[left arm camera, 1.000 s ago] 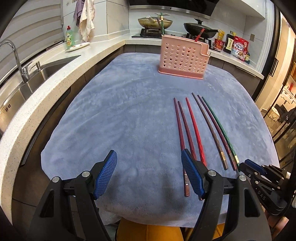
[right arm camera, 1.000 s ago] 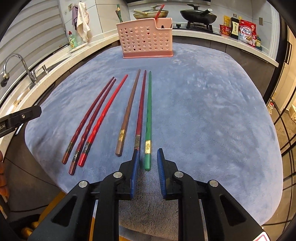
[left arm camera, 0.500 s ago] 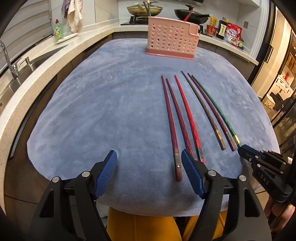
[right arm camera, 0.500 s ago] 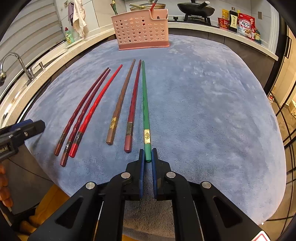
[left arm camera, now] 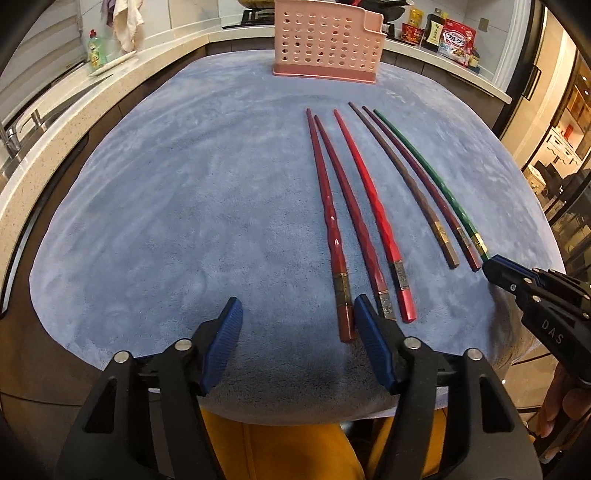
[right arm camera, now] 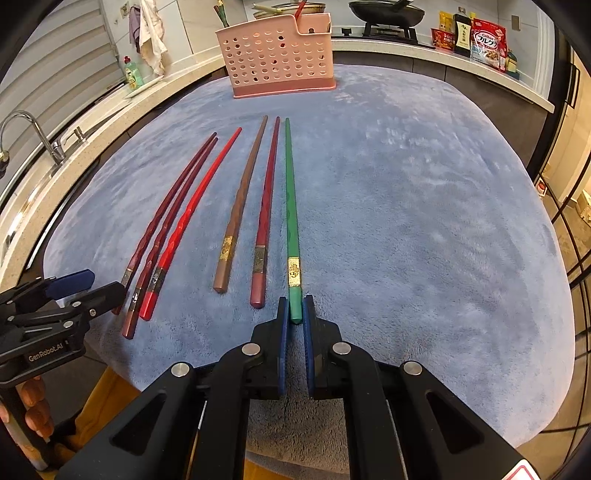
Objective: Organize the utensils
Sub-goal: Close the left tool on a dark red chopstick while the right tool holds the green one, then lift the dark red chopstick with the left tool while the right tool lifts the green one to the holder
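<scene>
Several chopsticks lie side by side on a blue cloth [right arm camera: 424, 221]: dark red ones, a bright red one [right arm camera: 192, 218], a brown one [right arm camera: 242, 199], a maroon one [right arm camera: 266, 199] and a green one [right arm camera: 291, 206]. My right gripper [right arm camera: 294, 314] is shut on the near end of the green chopstick, which lies on the cloth. My left gripper [left arm camera: 295, 325] is open, its right finger next to the butt of the leftmost dark red chopstick [left arm camera: 328, 221]. A pink perforated utensil holder [right arm camera: 275, 55] stands at the far end of the cloth.
A stone counter with a sink and tap [right arm camera: 22, 129] runs along the left. A stove with pans [right arm camera: 386, 14] and food packets [right arm camera: 487, 40] line the back counter. The cloth's near edge hangs over the table front.
My right gripper has moved forward and closed onto the butt of the green chopstick. My left gripper has moved closer to the dark red chopsticks, still open.
</scene>
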A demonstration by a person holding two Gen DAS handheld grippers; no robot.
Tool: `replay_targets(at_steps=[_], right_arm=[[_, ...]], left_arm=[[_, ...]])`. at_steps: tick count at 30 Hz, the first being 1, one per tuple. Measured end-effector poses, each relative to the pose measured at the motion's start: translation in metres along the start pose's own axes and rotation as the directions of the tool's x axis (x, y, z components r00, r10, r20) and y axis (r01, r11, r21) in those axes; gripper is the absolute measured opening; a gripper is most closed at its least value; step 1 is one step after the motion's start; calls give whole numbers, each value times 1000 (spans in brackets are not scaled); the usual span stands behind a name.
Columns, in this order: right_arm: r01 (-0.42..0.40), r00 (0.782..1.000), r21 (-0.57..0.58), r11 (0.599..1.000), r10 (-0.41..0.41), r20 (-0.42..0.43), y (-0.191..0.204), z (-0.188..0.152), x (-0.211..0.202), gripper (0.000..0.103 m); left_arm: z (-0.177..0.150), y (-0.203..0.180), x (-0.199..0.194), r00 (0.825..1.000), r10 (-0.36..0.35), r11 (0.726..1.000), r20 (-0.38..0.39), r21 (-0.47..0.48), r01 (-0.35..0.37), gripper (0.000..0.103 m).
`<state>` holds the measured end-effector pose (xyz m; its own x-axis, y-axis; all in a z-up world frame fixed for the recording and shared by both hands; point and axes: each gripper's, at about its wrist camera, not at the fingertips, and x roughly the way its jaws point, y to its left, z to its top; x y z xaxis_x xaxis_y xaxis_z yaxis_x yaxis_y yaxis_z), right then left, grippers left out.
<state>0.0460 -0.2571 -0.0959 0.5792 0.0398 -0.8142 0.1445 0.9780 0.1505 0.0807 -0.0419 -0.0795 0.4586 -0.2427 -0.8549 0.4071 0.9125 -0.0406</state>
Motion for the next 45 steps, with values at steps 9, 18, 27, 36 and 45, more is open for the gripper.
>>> replay_targets(at_steps=[9, 18, 27, 36, 45], right_arm=[[10, 1000, -21, 1000, -10, 4, 2, 0, 1, 7], [-11, 1000, -5, 1000, 11, 20, -1, 1, -11, 7], [-28, 994, 12, 1000, 27, 102, -7, 24, -49, 7], [-23, 976, 37, 999, 15, 219, -22, 64, -95, 7], [-27, 935, 50, 998, 7, 353, -34, 126, -131, 7]], left_arm=[[4, -3, 4, 1000, 10, 1000, 12, 9, -10, 41], [6, 14, -2, 999, -48, 998, 1, -47, 48, 9], [14, 28, -28, 999, -40, 995, 21, -86, 41, 8], [49, 51, -75, 991, -9, 990, 133, -138, 27, 8], [111, 67, -120, 956, 12, 991, 294, -130, 27, 8]])
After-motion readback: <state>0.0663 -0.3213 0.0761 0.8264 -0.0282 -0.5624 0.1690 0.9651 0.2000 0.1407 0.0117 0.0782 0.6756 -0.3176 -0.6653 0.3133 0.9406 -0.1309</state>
